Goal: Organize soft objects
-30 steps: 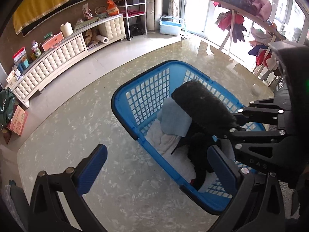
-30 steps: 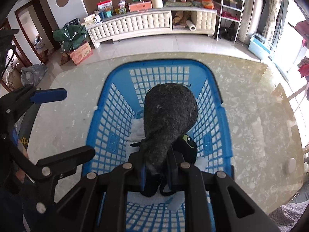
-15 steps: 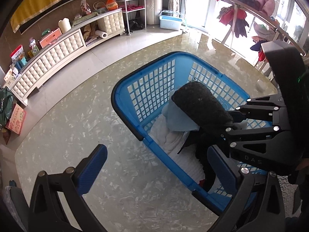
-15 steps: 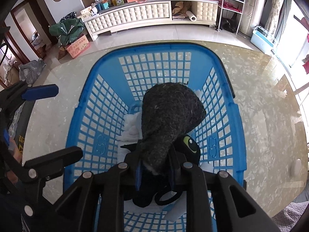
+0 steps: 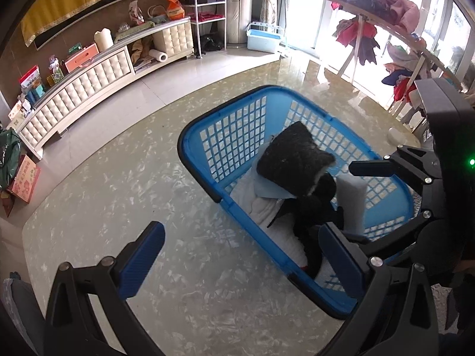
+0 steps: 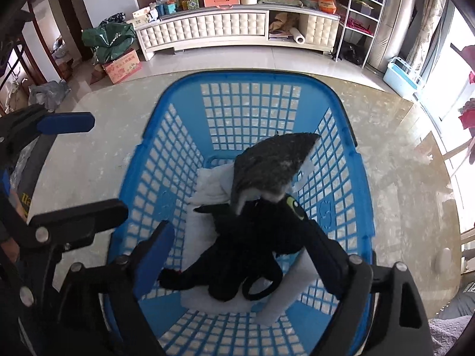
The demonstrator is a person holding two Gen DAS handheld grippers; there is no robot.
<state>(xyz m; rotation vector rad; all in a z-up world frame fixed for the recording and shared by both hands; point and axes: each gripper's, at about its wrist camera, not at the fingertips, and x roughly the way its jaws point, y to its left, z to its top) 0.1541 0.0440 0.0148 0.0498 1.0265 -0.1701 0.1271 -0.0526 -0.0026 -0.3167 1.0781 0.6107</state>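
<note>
A blue plastic laundry basket (image 6: 359, 207) (image 5: 231, 124) stands on the marble table. A dark grey fuzzy cloth (image 6: 273, 163) (image 5: 292, 163) lies loose in it, on top of a black plush toy with a green eye (image 6: 246, 246) (image 5: 317, 204), white towels (image 6: 210, 190) and a light blue cloth (image 5: 267, 187). My right gripper (image 6: 240, 255) is open and empty, its jaws spread over the plush toy inside the basket. My left gripper (image 5: 240, 255) is open and empty, above the table beside the basket's near wall.
A cream tufted cabinet (image 6: 207, 29) with boxes and bottles lines the far wall. A white wire shelf (image 6: 356, 9) and a pale blue bin (image 6: 400, 74) stand at right. A rack of hanging clothes (image 5: 386, 14) is near the window.
My right gripper has opened and let go of the grey cloth, which has dropped onto the pile in the basket. The left gripper has barely moved.
</note>
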